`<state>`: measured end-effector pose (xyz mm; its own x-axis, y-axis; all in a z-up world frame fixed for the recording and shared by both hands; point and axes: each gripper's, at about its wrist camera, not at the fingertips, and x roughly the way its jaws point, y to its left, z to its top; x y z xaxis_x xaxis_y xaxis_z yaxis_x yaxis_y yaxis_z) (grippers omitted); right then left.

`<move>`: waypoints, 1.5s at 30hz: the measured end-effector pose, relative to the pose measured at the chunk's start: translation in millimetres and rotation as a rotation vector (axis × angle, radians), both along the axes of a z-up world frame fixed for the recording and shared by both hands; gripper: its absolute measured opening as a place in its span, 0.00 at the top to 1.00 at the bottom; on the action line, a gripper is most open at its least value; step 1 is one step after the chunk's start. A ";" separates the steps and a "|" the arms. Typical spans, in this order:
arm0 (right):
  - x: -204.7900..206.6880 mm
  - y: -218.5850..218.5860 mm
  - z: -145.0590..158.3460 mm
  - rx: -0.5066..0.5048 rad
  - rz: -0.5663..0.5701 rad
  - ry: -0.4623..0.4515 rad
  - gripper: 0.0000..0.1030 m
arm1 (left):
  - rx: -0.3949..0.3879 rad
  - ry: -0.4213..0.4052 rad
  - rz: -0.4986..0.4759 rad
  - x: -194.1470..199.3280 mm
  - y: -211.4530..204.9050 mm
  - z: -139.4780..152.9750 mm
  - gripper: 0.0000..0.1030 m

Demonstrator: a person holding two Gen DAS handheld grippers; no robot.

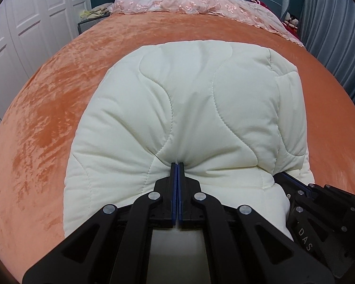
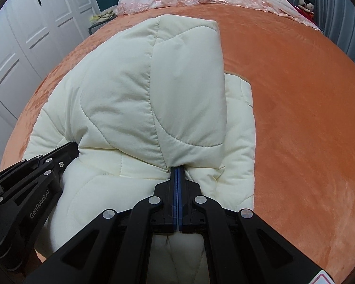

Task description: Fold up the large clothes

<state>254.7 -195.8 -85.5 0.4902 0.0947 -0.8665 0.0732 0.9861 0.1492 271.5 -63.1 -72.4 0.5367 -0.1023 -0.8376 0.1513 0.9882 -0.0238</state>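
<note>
Cream quilted padded coat [image 1: 201,108] lies folded on the orange velvet bedspread [image 1: 47,118], well short of the pink lace cover [image 1: 177,4] at its far end; the left gripper [image 1: 177,165] pinches the coat's near edge, jaws clamped; just beside it, the right gripper [image 2: 177,169] grips likewise.

Left gripper [image 1: 177,164] pads clamped together, angled steeply down; right gripper [image 2: 177,168] same, close beside it.
</note>
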 end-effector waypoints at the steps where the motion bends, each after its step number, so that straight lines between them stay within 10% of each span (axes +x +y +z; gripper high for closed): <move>1: 1.5 -0.1 -0.8 0.001 -0.001 -0.003 1.00 | 0.002 -0.004 0.000 1.3 -0.8 -1.0 1.00; 11: 14.3 -0.8 0.0 0.007 0.026 0.004 1.00 | 0.039 -0.042 -0.022 6.2 -8.7 -0.2 1.00; 21: 38.8 -35.0 86.8 0.154 -0.085 -0.121 1.00 | -0.066 -0.087 -0.050 35.1 17.2 79.5 1.00; 28: 91.0 -19.6 27.8 0.135 -0.092 0.000 1.00 | -0.048 -0.004 0.013 89.1 16.3 23.0 1.00; 36: 83.1 -35.1 -11.1 0.219 -0.110 -0.042 1.00 | -0.039 -0.089 0.031 81.9 11.9 -7.2 1.00; 45: 74.5 -5.0 -1.7 -0.047 -0.062 -0.088 1.00 | 0.025 -0.103 0.021 75.1 4.0 -5.4 1.00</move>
